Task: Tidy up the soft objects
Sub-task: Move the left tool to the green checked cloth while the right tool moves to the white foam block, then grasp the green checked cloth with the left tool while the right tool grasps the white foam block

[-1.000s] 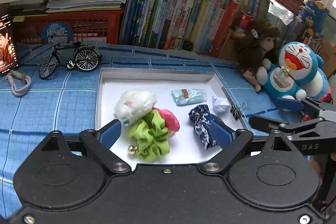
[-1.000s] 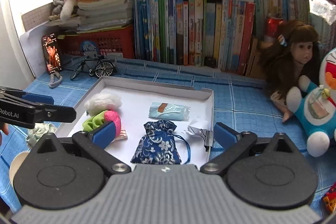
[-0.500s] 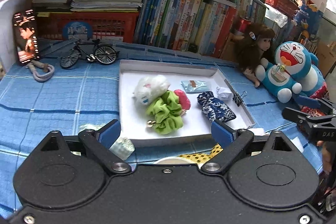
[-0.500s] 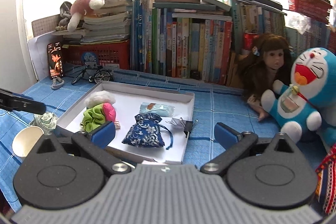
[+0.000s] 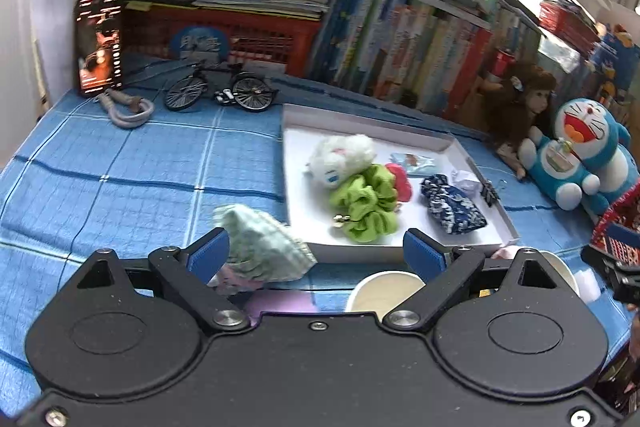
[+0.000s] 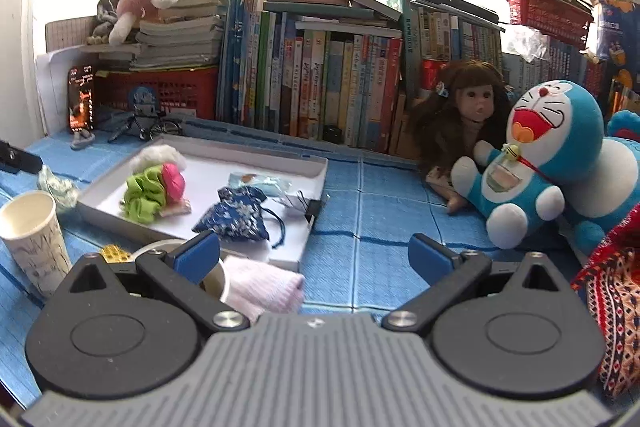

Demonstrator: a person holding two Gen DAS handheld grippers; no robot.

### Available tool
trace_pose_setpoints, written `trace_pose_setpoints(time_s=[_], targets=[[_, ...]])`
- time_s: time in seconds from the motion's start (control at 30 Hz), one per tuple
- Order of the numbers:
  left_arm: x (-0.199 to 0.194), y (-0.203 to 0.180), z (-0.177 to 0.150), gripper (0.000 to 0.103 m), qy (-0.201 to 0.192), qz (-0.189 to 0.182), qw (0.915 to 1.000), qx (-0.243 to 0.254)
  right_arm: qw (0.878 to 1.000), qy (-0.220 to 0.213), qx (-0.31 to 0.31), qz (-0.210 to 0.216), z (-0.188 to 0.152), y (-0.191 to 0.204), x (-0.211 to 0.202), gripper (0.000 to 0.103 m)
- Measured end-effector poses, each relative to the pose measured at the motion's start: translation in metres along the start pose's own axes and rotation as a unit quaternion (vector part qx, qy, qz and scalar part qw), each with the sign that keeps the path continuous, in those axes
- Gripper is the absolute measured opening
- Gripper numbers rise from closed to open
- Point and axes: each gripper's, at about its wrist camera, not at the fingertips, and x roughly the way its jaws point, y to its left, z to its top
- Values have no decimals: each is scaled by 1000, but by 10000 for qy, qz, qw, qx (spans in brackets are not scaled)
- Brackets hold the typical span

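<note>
A white tray (image 5: 486, 245) (image 6: 304, 163) holds a white plush (image 5: 344, 157), a green scrunchie (image 5: 366, 205) (image 6: 144, 195), a pink item (image 5: 402, 179), a blue floral pouch (image 5: 452, 205) (image 6: 236, 213) and a light blue packet (image 5: 412, 161). A pale green checked cloth (image 5: 260, 245) (image 6: 56, 185) lies on the blue tablecloth left of the tray. A pink knit piece (image 6: 260, 289) lies in front of the tray. My left gripper (image 5: 316, 255) is open, near the checked cloth. My right gripper (image 6: 314, 255) is open and empty.
Two paper cups (image 5: 384, 295) (image 6: 32, 239) stand in front of the tray. A Doraemon plush (image 6: 548, 155) and a doll (image 6: 468, 119) sit at the right. A patterned knit (image 6: 616, 291) lies far right. Books (image 6: 320, 79), a red basket (image 5: 224, 35) and a toy bicycle (image 5: 220, 93) line the back.
Both grippers have drawn back from the tray and risen. The checked cloth, the cups and the pink knit piece have come into view in front of the tray.
</note>
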Motion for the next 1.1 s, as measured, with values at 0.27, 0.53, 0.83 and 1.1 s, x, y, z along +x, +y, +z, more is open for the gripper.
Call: trace_pose_setpoints(time_s=[0.27, 0.53, 0.83, 1.1], targets=[[1, 22, -8, 93, -46, 187, 9994, -272, 9998, 56, 132, -159, -20, -6, 3, 103], [16, 51, -10, 93, 268, 145, 9948, -971, 9981, 307, 439, -297, -35, -18, 14, 103], [38, 69, -11, 93, 577, 112, 9866, -1523, 9963, 505, 591, -378, -45, -25, 23, 103], [61, 57, -5, 93, 662, 204, 9859, -1521, 9953, 674, 566, -405, -53, -23, 32, 103]])
